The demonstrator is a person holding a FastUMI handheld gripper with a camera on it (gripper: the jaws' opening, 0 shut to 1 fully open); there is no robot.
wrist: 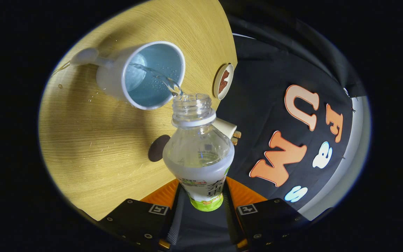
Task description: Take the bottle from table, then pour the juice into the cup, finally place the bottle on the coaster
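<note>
On the tabletop, over at the far left, stands the cup, pale outside and blue inside, with its handle sticking out to the left. Its mouth faces the bottle, so the stream has a wide target. A few drops lie on the wood just left of the cup, by the handle; a little has gone astray, I would say.

Next, a thin clear stream arcs from the bottle's open neck into the cup and lands on its inner wall. The pour is under way, not finished: liquid shows in the lower half of the bottle.

A dark round patch lies on the wood just left of the bottle's shoulder. What it is I cannot tell.

In the middle, the claw is clenched on the bottle low on its labelled body, a finger pressing on each side. Held low, the neck stays free; tipped forward, its lip sits just at the cup's rim, so the stream has little way to fall.

Right of the neck, at the tabletop's edge, lies the coaster, round, pale-rimmed, with a brown figure on it. It is bare, waiting for the bottle once the pouring stops.
</note>
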